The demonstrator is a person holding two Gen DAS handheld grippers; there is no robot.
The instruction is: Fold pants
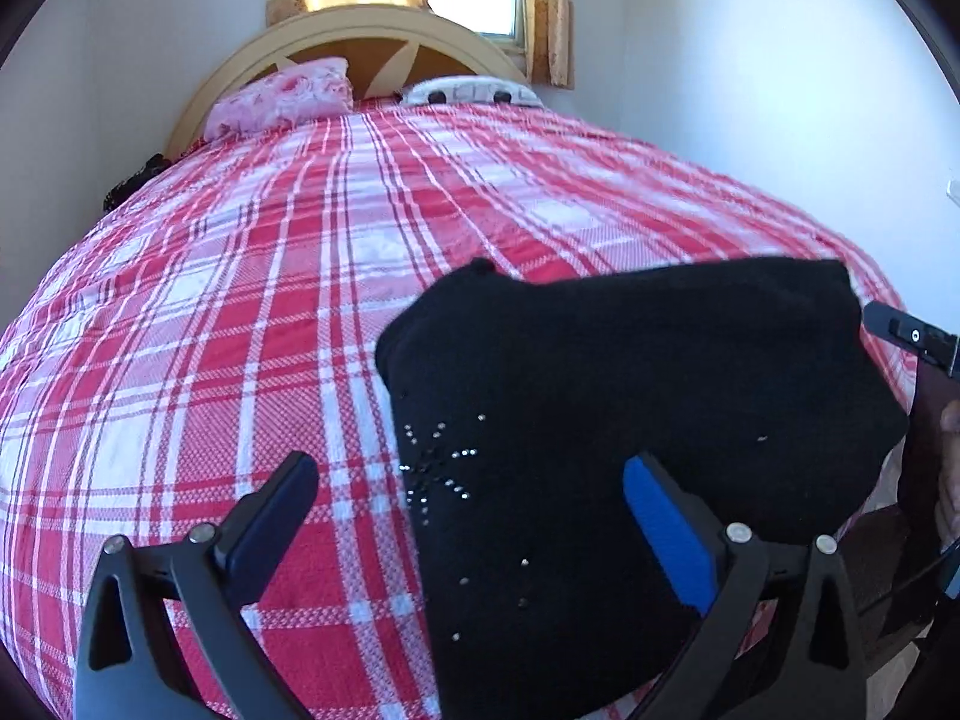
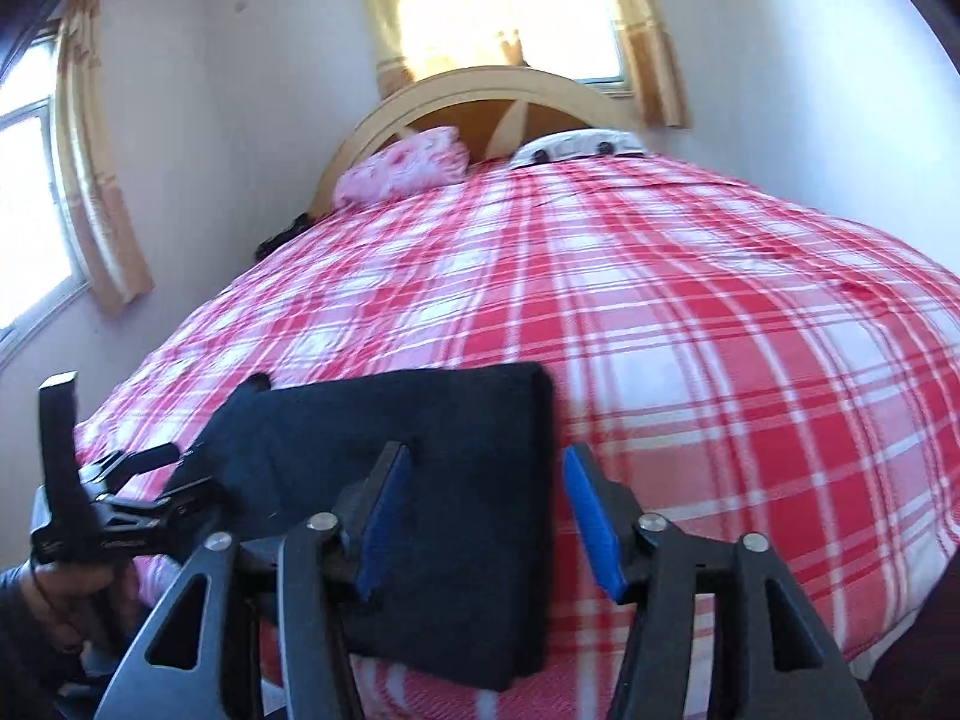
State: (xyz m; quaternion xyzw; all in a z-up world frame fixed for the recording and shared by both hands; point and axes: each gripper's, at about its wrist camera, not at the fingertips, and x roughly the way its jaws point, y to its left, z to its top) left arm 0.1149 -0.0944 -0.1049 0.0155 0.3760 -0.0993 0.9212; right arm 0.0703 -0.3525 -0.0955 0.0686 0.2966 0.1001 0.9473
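The black pants (image 1: 600,420) lie folded into a compact bundle on the red plaid bed cover (image 1: 240,300), near its front edge. Small studs dot their near left part. My left gripper (image 1: 474,498) is open and empty, its jaws spread just above the bundle's left side. In the right wrist view the pants (image 2: 420,480) lie as a flat rectangle, and my right gripper (image 2: 486,504) is open and empty over their right edge. The left gripper (image 2: 120,516) shows at that view's left, held by a hand.
A pink floral pillow (image 1: 282,96) and a white patterned pillow (image 1: 474,90) lie at the curved wooden headboard (image 1: 360,30). Curtained windows (image 2: 498,6) are behind it. White walls flank the bed. A dark item (image 1: 135,180) lies at the bed's far left edge.
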